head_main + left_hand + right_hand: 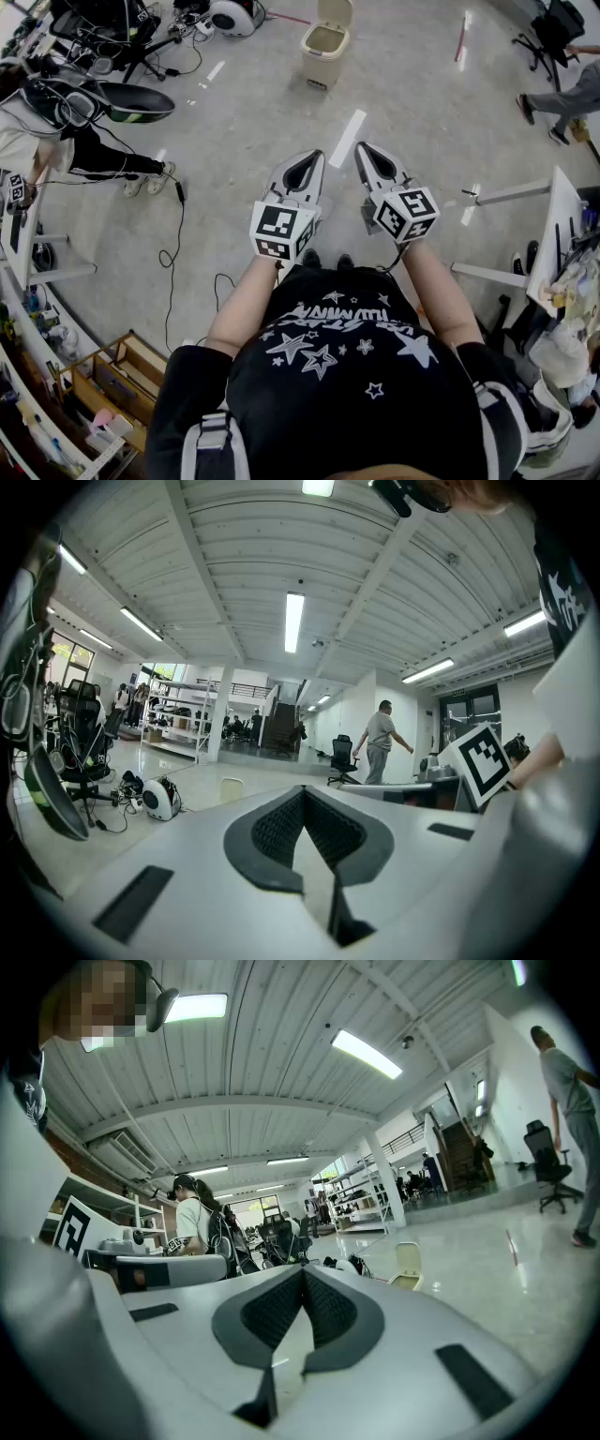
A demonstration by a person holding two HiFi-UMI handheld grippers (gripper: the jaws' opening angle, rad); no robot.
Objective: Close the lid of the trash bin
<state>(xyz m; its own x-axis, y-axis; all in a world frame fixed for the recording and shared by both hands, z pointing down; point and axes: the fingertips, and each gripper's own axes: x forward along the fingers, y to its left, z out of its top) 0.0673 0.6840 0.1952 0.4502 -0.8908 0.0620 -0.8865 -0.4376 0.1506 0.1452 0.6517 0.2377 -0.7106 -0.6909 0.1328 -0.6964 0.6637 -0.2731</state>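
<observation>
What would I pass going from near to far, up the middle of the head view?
Black star shirt → left gripper and right gripper, side by side → white tape strip on the floor → trash bin with its lid up.

On the floor we note a white tape strip (348,138) near its centre and a black cable (173,253) lying toward its left edge. A round white device (232,16) sits at the floor's far edge, an office chair (553,28) at its far right corner and a wooden crate (122,380) at its near left corner. In the left gripper view we see a person in mid-stride (381,742) just beside a second office chair (341,759), under a long ceiling light (293,622).
</observation>
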